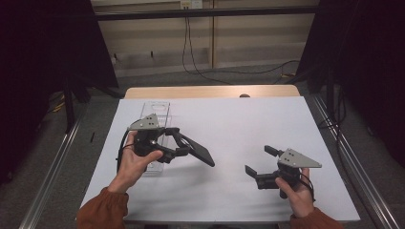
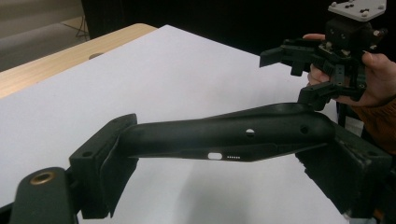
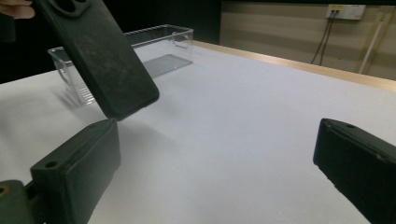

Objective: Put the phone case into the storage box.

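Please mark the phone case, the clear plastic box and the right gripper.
phone case [image 2: 233, 135]: left gripper view, middle of its side edge.
clear plastic box [image 3: 161, 46]: right gripper view, its near long wall.
right gripper [image 1: 261, 160]: high view, midway between its open fingertips.

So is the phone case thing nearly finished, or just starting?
Looks like the middle. Done: the black phone case is up off the white table, clamped in the left gripper, near the clear plastic box. In hand: it's tilted toward the right gripper, which is open and empty. Left: probably passing it over or setting it down; I can't tell which.
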`<state>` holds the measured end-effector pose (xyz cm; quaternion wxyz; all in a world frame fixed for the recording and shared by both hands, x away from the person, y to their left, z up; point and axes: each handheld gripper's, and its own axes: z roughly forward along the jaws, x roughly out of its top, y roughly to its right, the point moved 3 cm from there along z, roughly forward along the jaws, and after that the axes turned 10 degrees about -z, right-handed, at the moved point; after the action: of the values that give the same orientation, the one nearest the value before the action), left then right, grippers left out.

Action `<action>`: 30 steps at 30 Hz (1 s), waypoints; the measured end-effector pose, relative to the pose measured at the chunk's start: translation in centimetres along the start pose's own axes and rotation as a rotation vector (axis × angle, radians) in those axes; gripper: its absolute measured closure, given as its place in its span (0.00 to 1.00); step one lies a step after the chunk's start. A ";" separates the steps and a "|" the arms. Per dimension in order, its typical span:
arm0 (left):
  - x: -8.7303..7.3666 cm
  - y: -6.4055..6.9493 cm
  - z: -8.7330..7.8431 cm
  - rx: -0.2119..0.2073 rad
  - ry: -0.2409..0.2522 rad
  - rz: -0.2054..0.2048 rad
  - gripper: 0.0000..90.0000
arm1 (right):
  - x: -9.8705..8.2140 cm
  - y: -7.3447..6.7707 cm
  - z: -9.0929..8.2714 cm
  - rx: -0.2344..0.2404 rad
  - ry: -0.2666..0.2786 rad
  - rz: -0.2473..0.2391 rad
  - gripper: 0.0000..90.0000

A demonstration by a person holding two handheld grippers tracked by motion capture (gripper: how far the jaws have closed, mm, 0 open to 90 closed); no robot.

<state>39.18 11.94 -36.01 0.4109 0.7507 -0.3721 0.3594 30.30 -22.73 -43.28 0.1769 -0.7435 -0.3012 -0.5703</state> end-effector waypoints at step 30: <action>2.2 -2.1 -3.1 0.163 0.014 -0.052 0.16 | -2.2 1.6 -3.5 -0.149 -0.011 0.015 0.01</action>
<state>41.32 14.95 -33.62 0.3604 0.7885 -0.3191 0.3828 28.36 -26.60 -44.22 0.1237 -0.7599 -0.2536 -0.5855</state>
